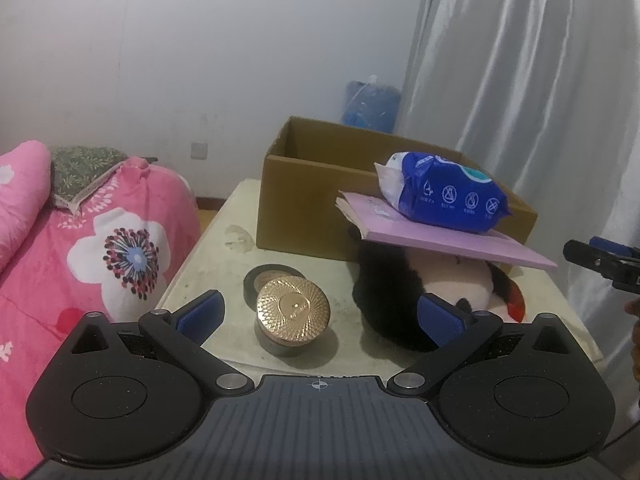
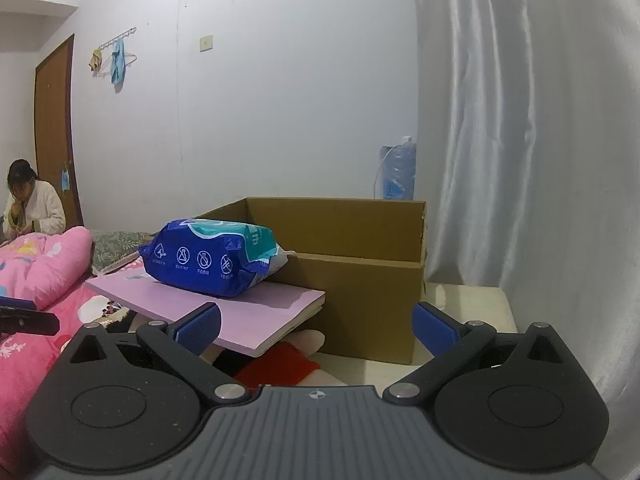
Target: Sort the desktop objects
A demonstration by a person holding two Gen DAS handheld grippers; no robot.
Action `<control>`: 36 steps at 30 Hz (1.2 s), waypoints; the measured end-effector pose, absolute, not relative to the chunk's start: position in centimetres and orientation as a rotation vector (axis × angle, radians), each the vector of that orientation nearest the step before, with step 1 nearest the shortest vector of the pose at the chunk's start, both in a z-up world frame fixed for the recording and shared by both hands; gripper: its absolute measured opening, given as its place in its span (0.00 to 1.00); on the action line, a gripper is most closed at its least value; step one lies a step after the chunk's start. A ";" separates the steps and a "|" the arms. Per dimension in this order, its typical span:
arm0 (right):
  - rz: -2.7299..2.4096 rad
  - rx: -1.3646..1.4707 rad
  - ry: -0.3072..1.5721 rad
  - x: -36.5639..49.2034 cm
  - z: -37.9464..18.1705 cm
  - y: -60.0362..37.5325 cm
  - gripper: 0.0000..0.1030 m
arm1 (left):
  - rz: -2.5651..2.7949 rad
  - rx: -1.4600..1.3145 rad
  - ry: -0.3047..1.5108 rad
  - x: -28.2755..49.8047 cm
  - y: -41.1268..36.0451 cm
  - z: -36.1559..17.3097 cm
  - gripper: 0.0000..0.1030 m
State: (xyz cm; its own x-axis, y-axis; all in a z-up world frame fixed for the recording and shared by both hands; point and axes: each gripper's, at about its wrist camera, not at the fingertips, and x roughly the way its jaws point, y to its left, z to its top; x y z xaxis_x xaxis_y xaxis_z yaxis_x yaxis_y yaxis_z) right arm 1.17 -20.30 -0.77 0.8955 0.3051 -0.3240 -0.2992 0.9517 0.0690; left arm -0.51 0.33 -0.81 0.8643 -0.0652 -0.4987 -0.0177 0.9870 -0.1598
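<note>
Your left gripper [image 1: 320,316] and right gripper [image 2: 316,326] were both spread wide, holding nothing. The open brown cardboard box [image 1: 304,208] sat on the scuffed cream tabletop [image 1: 224,272]; in front of it, a blue wipes pack [image 1: 444,192] lay on a pink board [image 1: 440,236] over a black-and-cream plush toy [image 1: 400,292], with a gold-lidded round jar [image 1: 292,316] alongside. A pink floral quilt [image 1: 80,248] lay left of the box, grey curtains [image 1: 520,80] behind.

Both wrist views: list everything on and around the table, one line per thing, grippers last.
cardboard box: one, brown, open, back of table
wipes pack: one, blue, lying on the book
book: one, pink, resting on the plush toy
plush toy: one, black, white and red, under the book
gold lid jar: one, gold, table front
tape roll: one, black, behind the jar
table: one, cream
bedding: pink, floral, left
curtain: grey, right
left gripper: open, empty
right gripper: open, empty
</note>
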 end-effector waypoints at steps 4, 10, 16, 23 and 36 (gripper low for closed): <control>0.316 0.014 0.338 1.3 -0.7 -20.2 1.00 | -0.018 -0.166 0.524 -0.5 0.4 -0.9 1.00; 0.316 0.014 0.344 1.5 -0.7 -20.2 1.00 | -0.019 -0.162 0.527 -0.5 0.4 -0.9 1.00; 0.313 0.014 0.346 1.7 -0.8 -20.1 1.00 | -0.024 -0.158 0.535 -0.4 0.2 -1.0 1.00; 0.322 0.021 0.334 1.9 -0.9 -20.2 1.00 | -0.014 -0.155 0.534 -0.4 0.2 -0.9 1.00; 0.336 0.028 0.332 1.7 -1.1 -20.6 1.00 | -0.009 -0.141 0.527 -0.6 -0.4 -0.5 1.00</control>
